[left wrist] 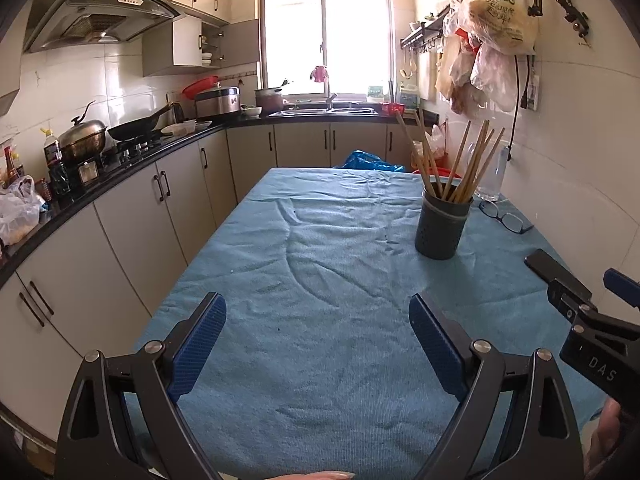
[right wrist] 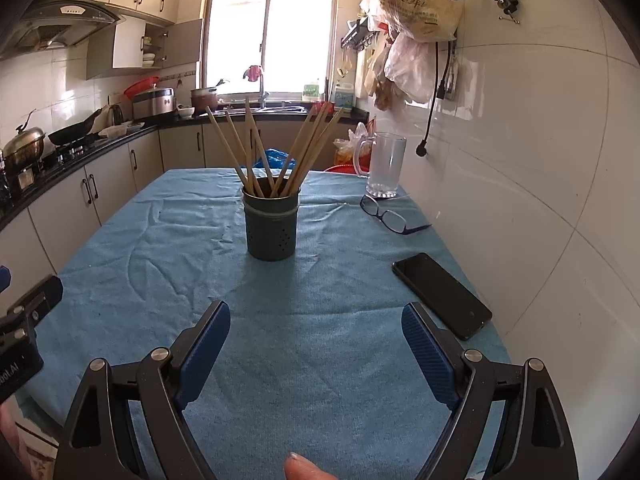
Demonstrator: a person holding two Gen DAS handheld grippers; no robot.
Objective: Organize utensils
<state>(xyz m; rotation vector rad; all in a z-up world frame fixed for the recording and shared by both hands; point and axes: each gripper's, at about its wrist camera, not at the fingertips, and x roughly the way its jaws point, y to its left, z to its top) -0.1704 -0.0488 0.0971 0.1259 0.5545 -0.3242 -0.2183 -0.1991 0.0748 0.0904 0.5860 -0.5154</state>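
A dark grey perforated utensil holder stands upright on the blue table cloth, with several wooden chopsticks fanning out of it. It also shows at the right of the left wrist view, with its chopsticks. My right gripper is open and empty, low over the cloth, well short of the holder. My left gripper is open and empty over bare cloth, to the left of the holder. The right gripper's body shows at the left view's right edge.
A black phone lies on the cloth at the right near the tiled wall. Folded glasses and a glass mug sit at the far right. The kitchen counter with pots runs along the left. Bags hang on the wall.
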